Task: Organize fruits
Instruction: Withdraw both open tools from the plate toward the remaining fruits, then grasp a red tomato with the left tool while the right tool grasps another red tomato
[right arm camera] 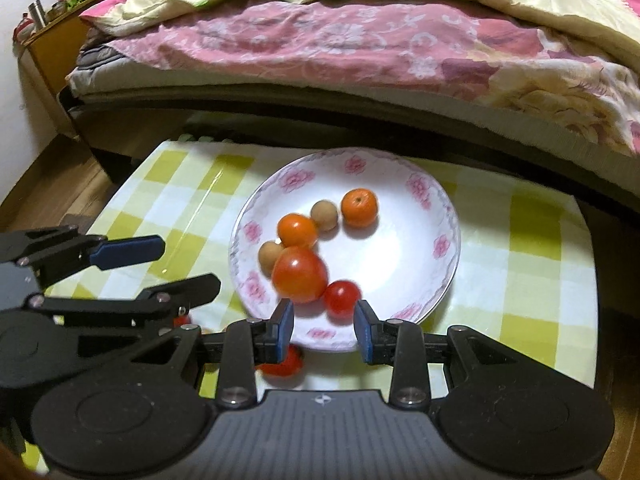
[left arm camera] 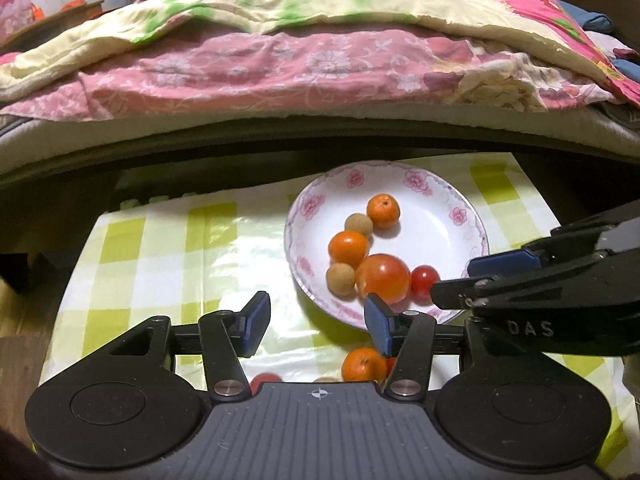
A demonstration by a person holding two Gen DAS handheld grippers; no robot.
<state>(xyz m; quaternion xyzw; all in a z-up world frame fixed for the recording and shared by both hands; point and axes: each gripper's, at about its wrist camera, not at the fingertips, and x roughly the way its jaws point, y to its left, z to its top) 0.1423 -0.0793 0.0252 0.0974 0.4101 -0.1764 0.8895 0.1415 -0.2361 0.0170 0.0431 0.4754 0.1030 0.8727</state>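
Hovering just short of the floral plate [right arm camera: 440, 216], both claws, right claw [right arm camera: 324, 330] and left claw [left arm camera: 316, 328], are held apart, empty; the mandarin [left arm camera: 362, 364] nearside should be straddled squarely.

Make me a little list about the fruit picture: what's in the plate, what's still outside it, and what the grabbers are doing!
plate: white with pink flowers, on a yellow-green checked cloth
in plate: big tomato, small tomato, two oranges, two small brown fruits
outside plate: orange and a red fruit on the cloth
left hand-held gripper: open, empty
right hand-held gripper: open, empty, at the plate's near rim
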